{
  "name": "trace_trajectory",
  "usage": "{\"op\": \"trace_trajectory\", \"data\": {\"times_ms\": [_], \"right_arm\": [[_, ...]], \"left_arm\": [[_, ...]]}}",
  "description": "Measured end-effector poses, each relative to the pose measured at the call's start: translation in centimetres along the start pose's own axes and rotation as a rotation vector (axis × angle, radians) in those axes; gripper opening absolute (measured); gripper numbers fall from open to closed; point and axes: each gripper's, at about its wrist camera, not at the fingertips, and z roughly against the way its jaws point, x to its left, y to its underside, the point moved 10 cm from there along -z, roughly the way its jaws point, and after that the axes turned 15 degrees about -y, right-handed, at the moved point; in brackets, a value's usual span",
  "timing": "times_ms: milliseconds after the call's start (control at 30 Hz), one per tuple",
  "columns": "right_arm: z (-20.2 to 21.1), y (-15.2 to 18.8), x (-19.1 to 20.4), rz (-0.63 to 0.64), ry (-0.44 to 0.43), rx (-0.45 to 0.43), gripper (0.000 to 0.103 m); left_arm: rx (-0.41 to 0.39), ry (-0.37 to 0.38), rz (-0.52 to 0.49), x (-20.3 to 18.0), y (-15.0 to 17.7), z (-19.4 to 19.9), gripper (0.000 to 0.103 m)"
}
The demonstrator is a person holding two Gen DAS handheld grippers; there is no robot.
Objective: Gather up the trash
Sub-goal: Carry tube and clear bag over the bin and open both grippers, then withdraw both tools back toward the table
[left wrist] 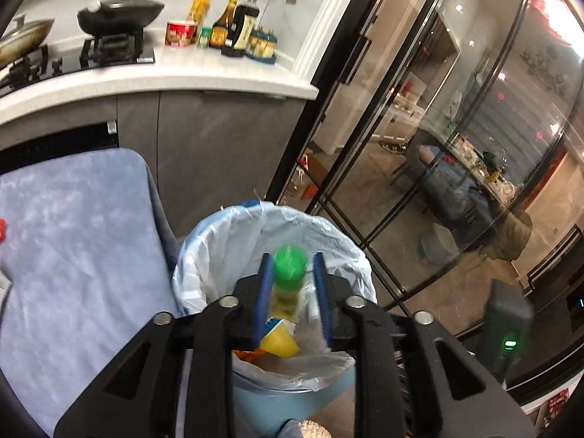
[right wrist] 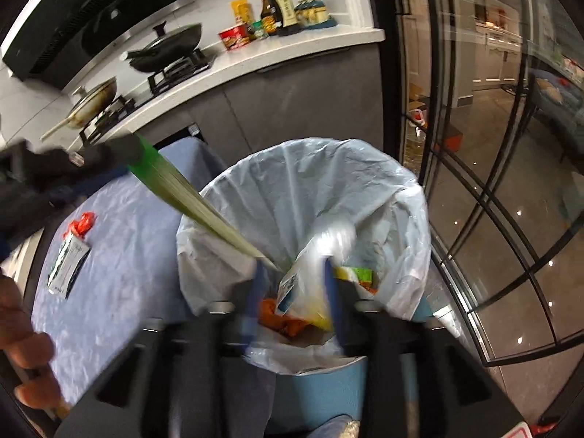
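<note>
Both grippers hang over the blue bin with its white plastic liner [left wrist: 226, 241]. Left gripper [left wrist: 292, 266], jaws parted: a blurred green-capped clear plastic bottle [left wrist: 289, 277] lies loose between them, long axis along the fingers, cap forward. Right gripper [right wrist: 294, 273], jaws parted, a crumpled clear plastic wrapper [right wrist: 310, 281] between them; grip undetermined.

Upper left, a black wok [left wrist: 120, 16] sits on the stove; sauce bottles [left wrist: 239, 23] stand beside it.

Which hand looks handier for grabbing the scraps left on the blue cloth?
Probably the left. The left gripper hangs open as the green-capped bottle drops into the lined blue bin, and the red wrapper and white-green packet lie on its side; the right gripper is farther.
</note>
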Motion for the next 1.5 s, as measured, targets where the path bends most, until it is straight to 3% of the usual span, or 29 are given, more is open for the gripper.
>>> {"op": "trace_trajectory", "data": {"times_ms": [33,133,467,767,833,1000,1200,1400,1500], "right_arm": [[0.2,0.0,-0.1,-0.003,0.001,-0.007,0.042],[0.5,-0.2,-0.3,-0.013,-0.008,-0.015,0.043],[1.1,-0.2,1.2,-0.007,-0.024,-0.029,0.047],[0.9,0.2,4.7,0.034,-0.058,-0.016,0.047],[0.8,0.3,5.8,0.045,-0.067,-0.013,0.047],[-0.2,1.0,9.2,0.085,-0.099,0.011,0.047],[-2.2,2.4,13.8,0.136,-0.144,0.053,0.047],[-4.1,3.3,18.1,0.184,-0.182,0.092,0.047],[-5.0,3.8,19.9,0.2,-0.196,0.109,0.047]], "left_arm": [[-0.004,-0.017,-0.009,-0.1,0.1,-0.3,0.041],[-0.036,-0.065,-0.039,0.0,0.2,0.0,0.054],[-0.044,-0.115,-0.049,1.2,0.9,1.1,0.055],[-0.042,-0.164,-0.018,4.6,1.7,2.8,0.059],[-0.05,-0.189,0.007,6.4,2.0,3.6,0.067],[-0.057,-0.261,0.051,11.7,3.0,5.6,0.07],[-0.076,-0.424,0.125,21.1,5.0,8.7,0.09],[-0.075,-0.552,0.144,30.7,6.8,10.1,0.092],[-0.079,-0.568,0.138,33.9,7.2,10.3,0.092]]}}
